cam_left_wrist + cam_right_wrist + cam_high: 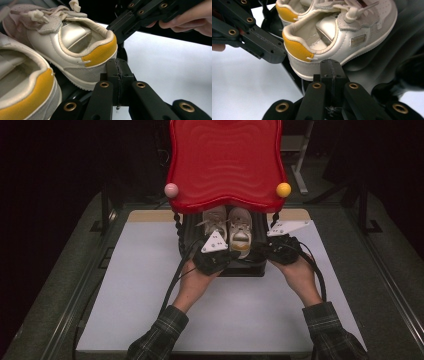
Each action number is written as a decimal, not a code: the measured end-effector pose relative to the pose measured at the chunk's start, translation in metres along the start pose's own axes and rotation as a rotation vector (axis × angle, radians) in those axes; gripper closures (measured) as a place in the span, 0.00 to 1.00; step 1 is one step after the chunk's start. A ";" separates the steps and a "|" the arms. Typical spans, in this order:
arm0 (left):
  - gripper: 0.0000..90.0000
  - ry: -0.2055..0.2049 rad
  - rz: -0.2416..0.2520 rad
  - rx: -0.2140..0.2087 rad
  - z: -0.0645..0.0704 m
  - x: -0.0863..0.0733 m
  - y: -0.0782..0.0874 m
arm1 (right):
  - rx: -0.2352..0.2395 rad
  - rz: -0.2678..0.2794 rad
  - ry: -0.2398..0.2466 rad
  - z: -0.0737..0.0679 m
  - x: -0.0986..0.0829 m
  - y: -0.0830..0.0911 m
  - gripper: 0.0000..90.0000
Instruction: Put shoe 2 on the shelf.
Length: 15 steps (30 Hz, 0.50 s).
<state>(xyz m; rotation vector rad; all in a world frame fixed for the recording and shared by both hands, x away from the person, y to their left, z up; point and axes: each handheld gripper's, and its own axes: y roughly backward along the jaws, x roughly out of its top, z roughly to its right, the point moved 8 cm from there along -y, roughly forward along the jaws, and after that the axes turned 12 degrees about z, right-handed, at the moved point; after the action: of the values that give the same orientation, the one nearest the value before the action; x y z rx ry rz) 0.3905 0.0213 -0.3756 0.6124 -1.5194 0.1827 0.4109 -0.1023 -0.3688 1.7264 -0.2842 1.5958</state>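
Just beyond the left tool [117, 72] lies the shoe [75, 47].

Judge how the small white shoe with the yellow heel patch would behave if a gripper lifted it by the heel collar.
The shoe looks small and probably light for its size. Its padded heel collar seems soft, so it would likely squash somewhat under the jaws. The glossy upper may be slightly slippery. The loose laces would probably dangle, and the toe may sag downward.

A flat pale grey tabletop [150, 295] carries a black box-shaped stand [250, 269], which sits just ahead of both grippers' closed jaws, touching the surface.
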 end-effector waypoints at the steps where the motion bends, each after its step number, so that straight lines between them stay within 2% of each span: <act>1: 1.00 0.000 0.000 0.000 0.000 0.000 0.000 | 0.000 0.000 0.000 0.000 0.000 0.000 1.00; 4: 1.00 0.005 0.004 0.014 -0.004 0.002 -0.004 | 0.003 0.015 0.002 -0.001 0.002 0.000 1.00; 15: 1.00 -0.007 -0.034 0.031 -0.011 -0.007 -0.012 | -0.002 -0.016 -0.002 0.000 -0.004 -0.007 1.00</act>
<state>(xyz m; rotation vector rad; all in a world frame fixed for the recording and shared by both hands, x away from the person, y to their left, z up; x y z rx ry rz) 0.4056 0.0186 -0.3851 0.6638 -1.5147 0.1789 0.4141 -0.0984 -0.3750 1.7245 -0.2729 1.5817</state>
